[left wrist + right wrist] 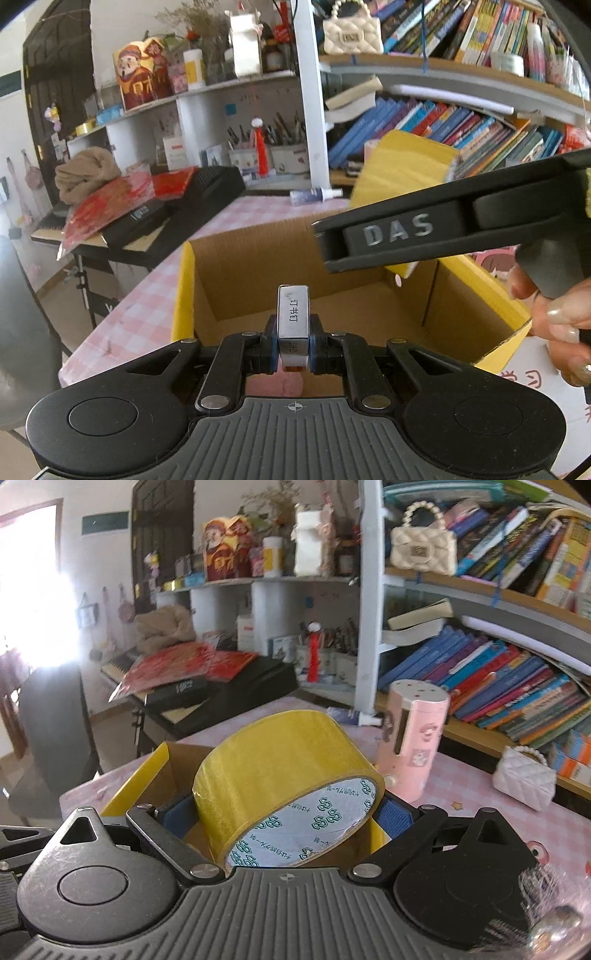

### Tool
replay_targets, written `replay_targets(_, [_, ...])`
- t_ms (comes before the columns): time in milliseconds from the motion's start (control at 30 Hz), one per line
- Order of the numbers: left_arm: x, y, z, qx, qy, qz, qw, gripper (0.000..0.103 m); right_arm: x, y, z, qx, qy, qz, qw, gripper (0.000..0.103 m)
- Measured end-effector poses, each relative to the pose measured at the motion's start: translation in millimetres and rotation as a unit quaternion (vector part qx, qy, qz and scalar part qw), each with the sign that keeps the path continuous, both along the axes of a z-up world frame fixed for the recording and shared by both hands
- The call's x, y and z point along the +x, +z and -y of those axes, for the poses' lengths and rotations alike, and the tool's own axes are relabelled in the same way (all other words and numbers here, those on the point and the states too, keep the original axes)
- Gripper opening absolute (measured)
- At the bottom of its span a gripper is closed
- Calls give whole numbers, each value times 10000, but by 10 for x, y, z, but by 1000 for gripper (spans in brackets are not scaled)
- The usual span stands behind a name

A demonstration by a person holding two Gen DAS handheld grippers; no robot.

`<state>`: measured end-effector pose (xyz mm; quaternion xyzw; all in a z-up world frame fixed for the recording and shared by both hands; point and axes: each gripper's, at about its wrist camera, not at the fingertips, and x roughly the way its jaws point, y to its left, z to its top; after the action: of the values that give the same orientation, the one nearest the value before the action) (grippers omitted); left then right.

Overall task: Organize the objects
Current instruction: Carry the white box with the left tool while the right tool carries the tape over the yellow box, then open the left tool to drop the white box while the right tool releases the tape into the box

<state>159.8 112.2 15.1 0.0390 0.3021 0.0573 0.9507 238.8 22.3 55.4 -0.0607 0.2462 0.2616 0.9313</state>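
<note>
Yellow-edged brown cardboard is what we are working toward: the open cardboard box (369,306) sits on the pink-and-white checked tablecloth (147,302), and in the left wrist view its floor looks bare as far as we can see, so we judge that little or nothing has been packed yet. Our left gripper (293,334) is clamped tight on a small silver rectangular box of staples (293,314), held upright between the blue pads just at the near rim of the box, above its opening rather than inside it. Our right gripper (284,812) has its jaws spread wide and pressed against the two flat faces of a broad roll of yellow packing tape with a white printed core (284,771); the roll is carried tilted, over the corner of the same box. In the left view that right gripper crosses above the box from the right, with the person's hand (561,314) behind it. So two items are in transit and neither has been let go. What is left, in our judgement, is to lower both into the box and release them, then fetch what remains on the table: a pink cylindrical container with cartoon stickers (417,738), a small white quilted purse with a bead handle (524,779) and a little white spray bottle lying on its side (354,716), if they belong to the job.
</note>
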Motion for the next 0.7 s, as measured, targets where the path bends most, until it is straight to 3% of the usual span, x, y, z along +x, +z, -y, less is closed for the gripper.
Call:
replay_targets(467, [213,-168,36,-25,42,-506,9987,13,388,-290,-319,-698,688,-579,9935,98])
replay_targets(700, [253,-217,22,-50,123,-665,9977,13,482,-405,-384,-815,784,-943,9891,98])
